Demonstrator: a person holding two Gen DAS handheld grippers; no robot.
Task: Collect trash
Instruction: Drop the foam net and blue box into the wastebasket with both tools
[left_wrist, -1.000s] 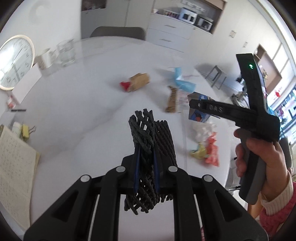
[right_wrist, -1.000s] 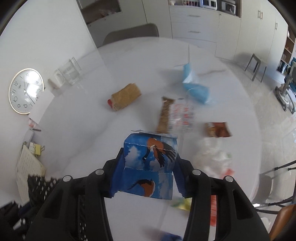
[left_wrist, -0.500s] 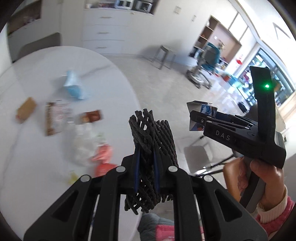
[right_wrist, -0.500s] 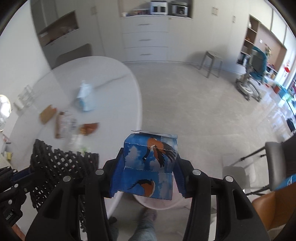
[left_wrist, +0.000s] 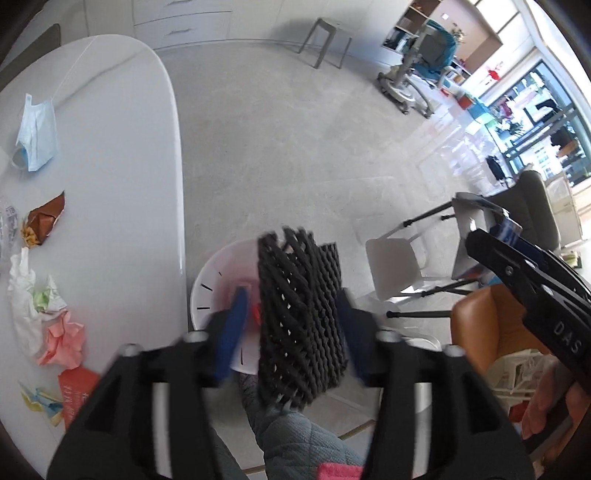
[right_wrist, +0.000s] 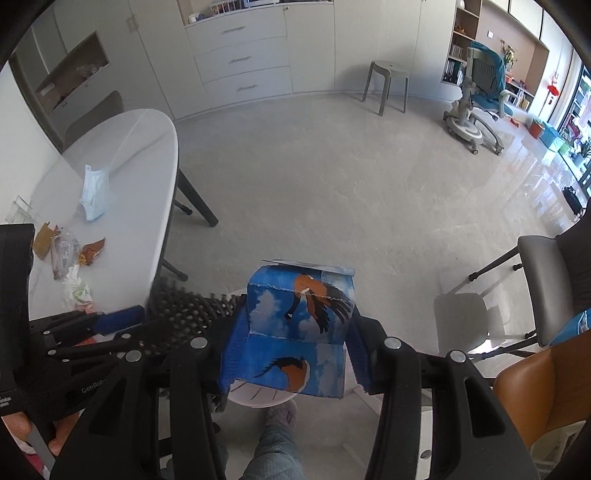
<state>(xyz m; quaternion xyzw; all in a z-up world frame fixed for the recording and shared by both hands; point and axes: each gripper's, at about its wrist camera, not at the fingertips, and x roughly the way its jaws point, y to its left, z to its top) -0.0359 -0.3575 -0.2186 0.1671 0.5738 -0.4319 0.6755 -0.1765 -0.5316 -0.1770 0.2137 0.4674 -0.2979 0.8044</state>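
Observation:
My left gripper (left_wrist: 291, 317) is open, its fingers spread apart. The black foam net (left_wrist: 301, 314) hangs loose between them, over a white round bin (left_wrist: 214, 295) on the floor beside the table. The net also shows in the right wrist view (right_wrist: 184, 314). My right gripper (right_wrist: 295, 336) is shut on a blue carton with bird pictures (right_wrist: 295, 332), held just right of the left gripper above the bin (right_wrist: 255, 395). More trash lies on the white table (left_wrist: 110, 147): a blue face mask (left_wrist: 37, 136), a brown wrapper (left_wrist: 46, 218), white tissue (left_wrist: 26, 295), pink paper (left_wrist: 62, 339).
The table edge (left_wrist: 181, 221) runs just left of the bin. A white folding chair (left_wrist: 399, 266), a grey chair (right_wrist: 546, 288) and an orange seat (left_wrist: 491, 328) stand to the right. My slippered foot (right_wrist: 280, 417) is below the grippers. Open grey floor lies ahead.
Both grippers have swung from over the table to over the floor bin. The left gripper's jaws have opened, and the black net is no longer pinched. The right gripper still holds the carton.

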